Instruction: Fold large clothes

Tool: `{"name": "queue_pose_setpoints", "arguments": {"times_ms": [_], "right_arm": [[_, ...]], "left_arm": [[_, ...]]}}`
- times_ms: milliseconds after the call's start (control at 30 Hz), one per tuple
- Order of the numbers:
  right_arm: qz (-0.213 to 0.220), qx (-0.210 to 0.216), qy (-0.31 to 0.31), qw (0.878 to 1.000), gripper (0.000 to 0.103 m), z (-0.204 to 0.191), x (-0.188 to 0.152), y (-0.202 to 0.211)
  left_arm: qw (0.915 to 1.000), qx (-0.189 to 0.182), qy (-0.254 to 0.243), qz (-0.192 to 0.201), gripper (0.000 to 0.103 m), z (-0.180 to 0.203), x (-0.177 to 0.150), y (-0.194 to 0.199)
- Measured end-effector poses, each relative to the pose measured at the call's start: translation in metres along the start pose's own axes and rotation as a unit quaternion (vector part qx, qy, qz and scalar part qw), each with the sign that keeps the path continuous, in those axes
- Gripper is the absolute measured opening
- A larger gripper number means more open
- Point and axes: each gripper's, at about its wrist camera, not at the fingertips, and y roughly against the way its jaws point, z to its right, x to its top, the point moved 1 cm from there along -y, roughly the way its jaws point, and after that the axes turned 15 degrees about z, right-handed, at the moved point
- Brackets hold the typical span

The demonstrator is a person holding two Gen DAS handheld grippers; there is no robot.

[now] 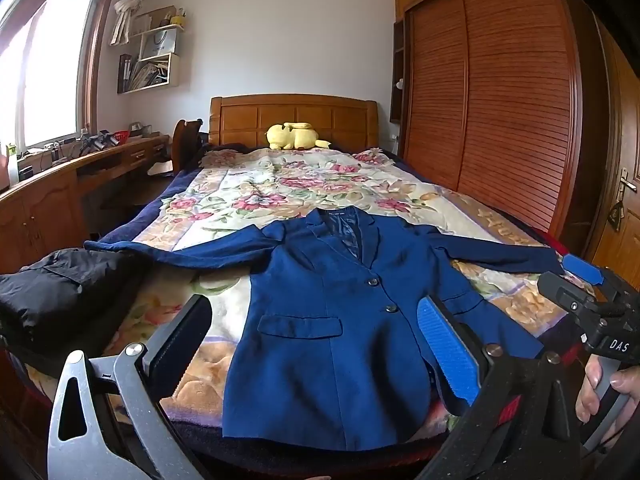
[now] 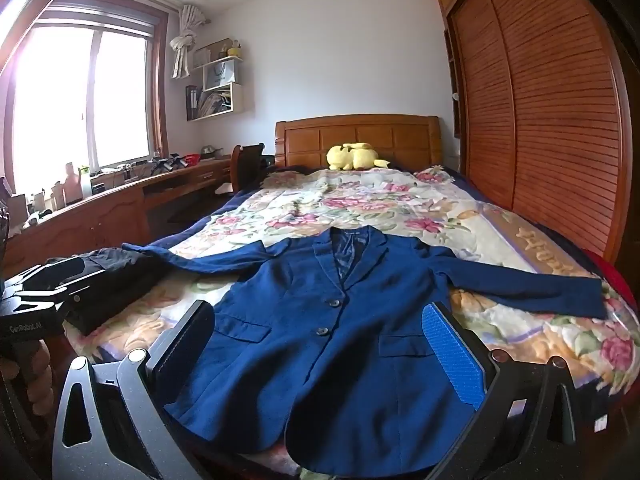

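- Left wrist view: the left tool (image 1: 316,344) hangs wide open and empty above the hem of the blue jacket (image 1: 336,320), which lies face up and buttoned on the bed (image 1: 248,188), sleeves spread. A black garment (image 1: 60,292) sits just beside the near sleeve, so the fold should likely steer clear of it.
- Right wrist view: the right tool (image 2: 320,350) is also wide open, holding nothing. The far sleeve (image 2: 532,290) looks like the sensible first pinch, taken at the cuff and carried flat across the chest.
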Motion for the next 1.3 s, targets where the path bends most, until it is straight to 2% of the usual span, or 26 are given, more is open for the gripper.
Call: {"name": "queue_pose_setpoints", "arguments": {"times_ms": [1300], "right_arm": [[-0.001,0.001,-0.001,1.000,0.103,0.000,-0.003,0.000]], "left_arm": [[1.0000,0.006,-0.003,-0.005,0.103,0.011,0.007,0.001]]}}
